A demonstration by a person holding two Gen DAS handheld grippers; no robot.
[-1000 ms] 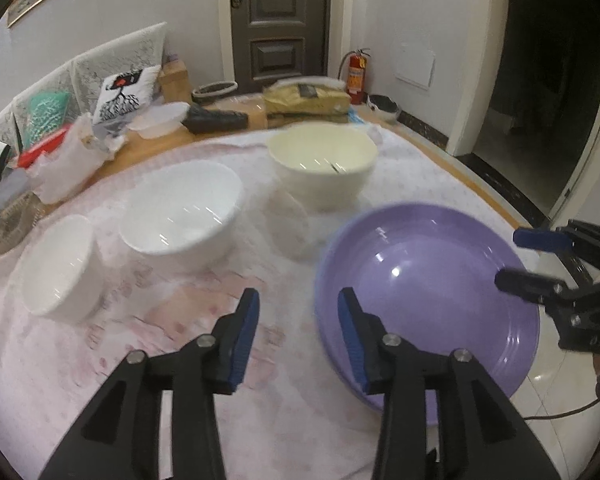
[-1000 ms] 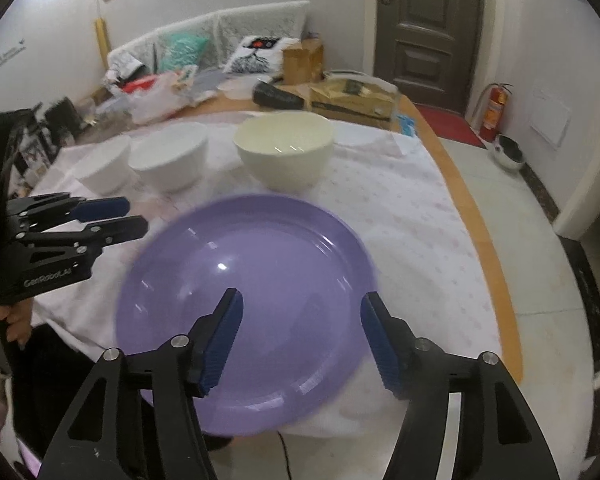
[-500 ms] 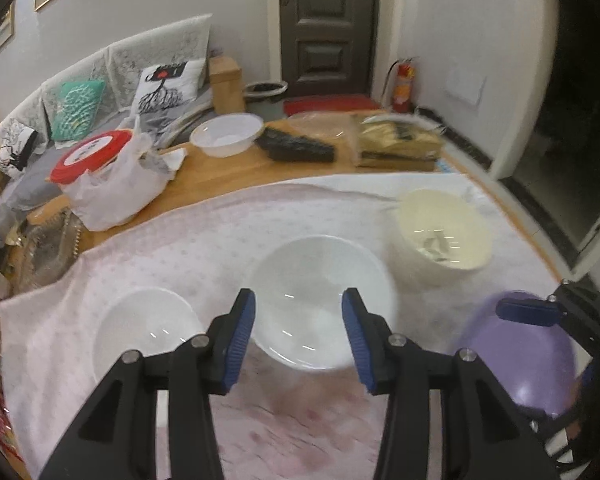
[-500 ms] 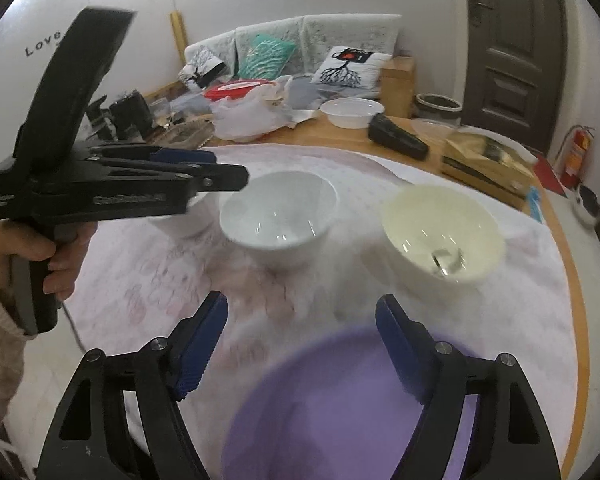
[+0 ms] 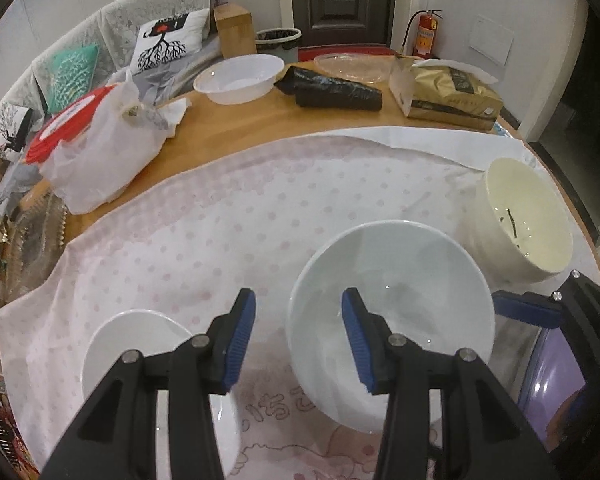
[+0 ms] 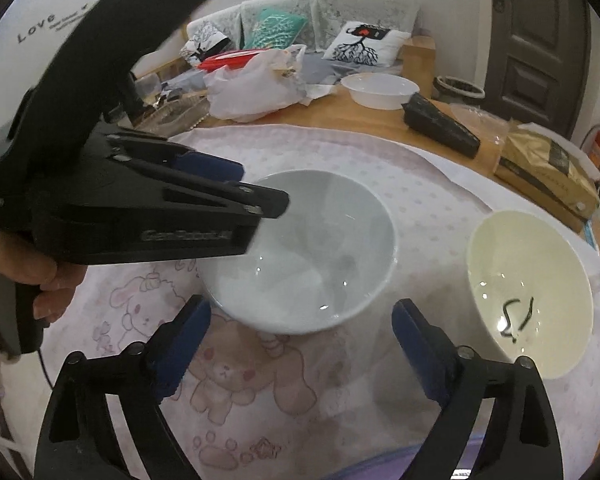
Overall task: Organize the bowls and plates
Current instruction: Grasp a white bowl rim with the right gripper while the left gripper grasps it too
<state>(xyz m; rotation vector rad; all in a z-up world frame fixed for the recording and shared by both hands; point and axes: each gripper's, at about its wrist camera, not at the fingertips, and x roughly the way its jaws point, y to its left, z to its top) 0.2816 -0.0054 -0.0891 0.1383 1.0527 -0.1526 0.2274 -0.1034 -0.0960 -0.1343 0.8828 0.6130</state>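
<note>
A large white bowl [image 5: 412,304] stands on the pink dotted cloth [image 5: 220,216]. My left gripper [image 5: 298,338] hovers over its left rim, partly open, its pads pressing on nothing. A small white bowl [image 5: 140,344] sits to the left under that gripper. The cream bowl [image 5: 528,220], with dark bits inside, stands to the right. In the right wrist view my right gripper [image 6: 302,336] is opening wide. The large white bowl [image 6: 312,248] lies just ahead between its fingers, untouched. The cream bowl [image 6: 532,280] is at its right. The purple plate [image 5: 548,380] lies at the near right.
On bare wood beyond the cloth are a white bag over a red-lidded tub [image 5: 100,148], a white basin [image 5: 240,76], a black pouch [image 5: 332,90], a gold tissue pack [image 5: 448,92] and a clear dish [image 5: 352,66]. A cushioned sofa and a dark door stand behind.
Both grippers swung left, away from the purple plate and over to the white bowls. The right gripper's jaws have spread much wider. The left gripper's gap looks the same.
</note>
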